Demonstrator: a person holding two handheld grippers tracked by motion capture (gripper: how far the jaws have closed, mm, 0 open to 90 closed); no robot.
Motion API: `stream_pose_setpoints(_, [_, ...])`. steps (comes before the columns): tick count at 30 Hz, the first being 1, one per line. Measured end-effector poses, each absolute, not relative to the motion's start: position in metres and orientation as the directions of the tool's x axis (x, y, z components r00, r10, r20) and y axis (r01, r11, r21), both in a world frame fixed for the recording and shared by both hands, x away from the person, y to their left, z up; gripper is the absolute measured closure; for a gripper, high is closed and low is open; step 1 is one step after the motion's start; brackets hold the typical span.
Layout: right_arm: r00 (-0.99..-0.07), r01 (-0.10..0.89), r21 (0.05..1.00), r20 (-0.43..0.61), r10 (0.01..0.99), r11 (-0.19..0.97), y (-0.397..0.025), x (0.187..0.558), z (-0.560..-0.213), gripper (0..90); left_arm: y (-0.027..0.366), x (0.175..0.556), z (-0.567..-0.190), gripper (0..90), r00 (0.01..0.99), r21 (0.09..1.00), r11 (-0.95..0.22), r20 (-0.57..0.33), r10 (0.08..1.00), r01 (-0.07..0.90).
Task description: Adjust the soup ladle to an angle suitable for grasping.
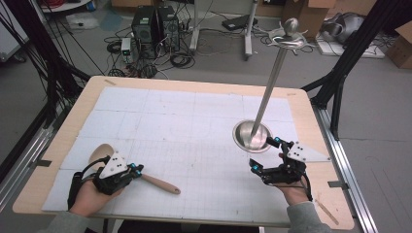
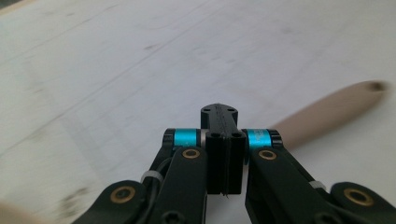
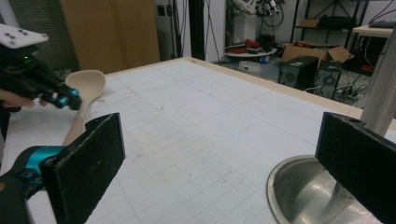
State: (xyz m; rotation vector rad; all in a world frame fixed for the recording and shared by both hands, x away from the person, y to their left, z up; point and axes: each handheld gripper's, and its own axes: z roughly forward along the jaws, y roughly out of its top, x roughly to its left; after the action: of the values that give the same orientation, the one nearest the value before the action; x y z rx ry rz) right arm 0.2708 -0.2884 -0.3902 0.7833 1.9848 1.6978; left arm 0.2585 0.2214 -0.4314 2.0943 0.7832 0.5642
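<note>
A wooden spoon (image 1: 138,174) lies flat on the white mat (image 1: 194,121) at the near left of the table. The left gripper (image 1: 137,169) sits right over the spoon's handle with its jaws pressed shut together; I cannot tell if it pinches the handle. At the near right, the right gripper (image 1: 262,153) has its jaws wide open, holding nothing, just beside a shiny metal stand (image 1: 252,135) with a tall pole.

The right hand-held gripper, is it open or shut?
Open: the right hand-held gripper shows its two jaws wide apart, nothing between them.
</note>
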Motion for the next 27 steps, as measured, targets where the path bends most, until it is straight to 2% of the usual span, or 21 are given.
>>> stream_pose_setpoints(4, [-0.757,0.151,0.984,0.051,0.651,0.099,-0.289,0.271,-0.39,0.1,0.234,0.273,-0.434,89.8,0.662,0.821,-0.437,0.099,0.743,0.368])
stream_pose_setpoints(12, [-0.761,0.152,0.983,0.05,0.647,0.102,-0.288,0.272,-0.391,0.1,0.246,0.295,-0.441,89.8,0.611,0.774,-0.435,0.079,0.788,0.461])
stream_pose_setpoints(16, [-0.761,0.151,0.983,0.05,0.647,0.102,-0.288,0.272,-0.391,0.1,0.246,0.299,-0.445,89.9,0.594,0.741,-0.451,0.088,0.8,0.497])
stream_pose_setpoints(27, [-0.76,0.148,0.985,0.052,0.648,0.094,-0.29,0.27,-0.39,0.1,0.258,0.292,-0.444,90.0,0.553,0.721,-0.441,0.098,0.828,0.534])
